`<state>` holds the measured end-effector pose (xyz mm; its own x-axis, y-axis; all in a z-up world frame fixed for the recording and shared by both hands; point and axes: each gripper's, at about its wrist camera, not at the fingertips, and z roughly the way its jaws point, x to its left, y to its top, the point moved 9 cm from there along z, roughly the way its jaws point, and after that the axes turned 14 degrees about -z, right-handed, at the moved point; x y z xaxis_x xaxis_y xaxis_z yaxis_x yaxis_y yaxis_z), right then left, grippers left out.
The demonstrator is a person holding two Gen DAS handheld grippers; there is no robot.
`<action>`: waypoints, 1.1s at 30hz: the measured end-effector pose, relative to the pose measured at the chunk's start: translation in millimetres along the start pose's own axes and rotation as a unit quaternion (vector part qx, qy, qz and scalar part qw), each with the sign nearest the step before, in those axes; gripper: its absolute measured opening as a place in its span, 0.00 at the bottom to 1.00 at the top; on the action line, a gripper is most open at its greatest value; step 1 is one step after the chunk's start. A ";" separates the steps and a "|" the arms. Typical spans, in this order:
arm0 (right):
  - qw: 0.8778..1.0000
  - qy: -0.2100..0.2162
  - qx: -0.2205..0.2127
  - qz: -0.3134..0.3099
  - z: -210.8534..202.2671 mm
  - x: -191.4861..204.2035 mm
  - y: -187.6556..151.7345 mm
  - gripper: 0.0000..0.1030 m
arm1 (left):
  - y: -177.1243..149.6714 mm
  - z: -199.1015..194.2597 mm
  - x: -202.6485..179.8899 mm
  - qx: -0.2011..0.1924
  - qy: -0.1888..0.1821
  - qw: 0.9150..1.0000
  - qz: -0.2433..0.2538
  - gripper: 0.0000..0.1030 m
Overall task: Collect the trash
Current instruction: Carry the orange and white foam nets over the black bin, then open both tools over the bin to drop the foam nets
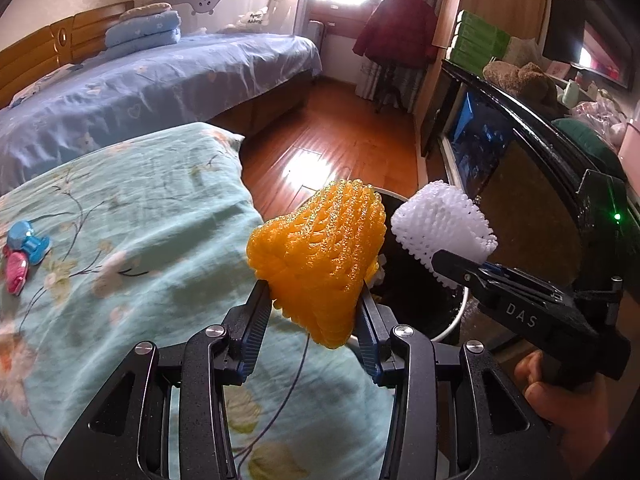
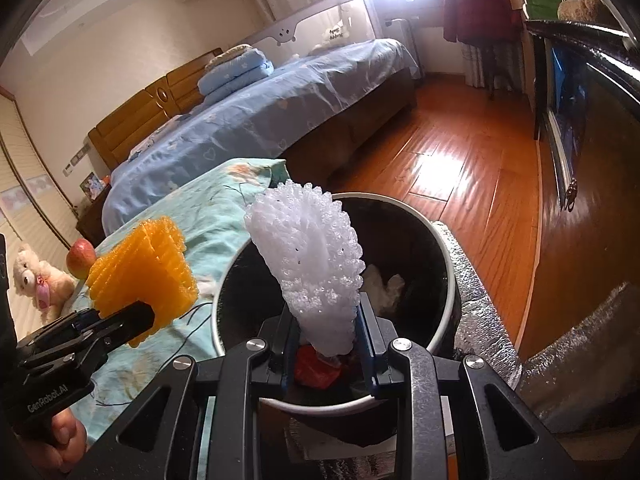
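My left gripper (image 1: 316, 304) is shut on an orange foam fruit net (image 1: 320, 256), held above the edge of the teal flowered bedcover. The same orange foam fruit net (image 2: 144, 272) shows at the left of the right wrist view. My right gripper (image 2: 326, 332) is shut on a white foam fruit net (image 2: 312, 264), which hangs over the mouth of a round black trash bin (image 2: 440, 264). In the left wrist view the white foam fruit net (image 1: 440, 232) and the right gripper (image 1: 452, 264) are just right of the orange one, above the trash bin (image 1: 452, 316). Inside the bin lie white crumpled paper (image 2: 384, 288) and a red wrapper (image 2: 316, 368).
The teal flowered bedcover (image 1: 120, 260) carries small blue and pink toys (image 1: 24, 252), an apple (image 2: 81, 258) and a plush bear (image 2: 36, 280). Behind is a bed with blue bedding (image 1: 160, 84). Wooden floor (image 2: 460, 168) runs beside a dark cabinet (image 1: 520, 160) at right. Silver foil sheeting (image 2: 472, 292) lies by the bin.
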<state>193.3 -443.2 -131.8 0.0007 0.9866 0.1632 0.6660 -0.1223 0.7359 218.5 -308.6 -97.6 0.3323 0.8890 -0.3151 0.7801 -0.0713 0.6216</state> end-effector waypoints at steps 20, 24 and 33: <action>1.000 -0.007 0.023 0.006 16.8 -20.6 3.3 0.29 | 0.4 25.7 -15.1 0.026 -0.012 1.000 0.008 0.42; 1.000 -0.008 0.025 0.007 17.1 -21.1 3.3 0.35 | 0.9 24.5 -14.2 0.025 -0.010 1.000 0.009 0.54; 1.000 -0.003 0.009 0.026 11.8 -20.0 7.1 0.72 | -3.5 2.5 18.3 0.012 0.009 1.000 -0.018 0.74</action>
<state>206.8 -462.5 -137.6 0.0398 0.9798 0.1961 0.6777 -0.1707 0.7153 223.2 -293.2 -107.3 0.2938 0.8992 -0.3243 0.8040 -0.0490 0.5926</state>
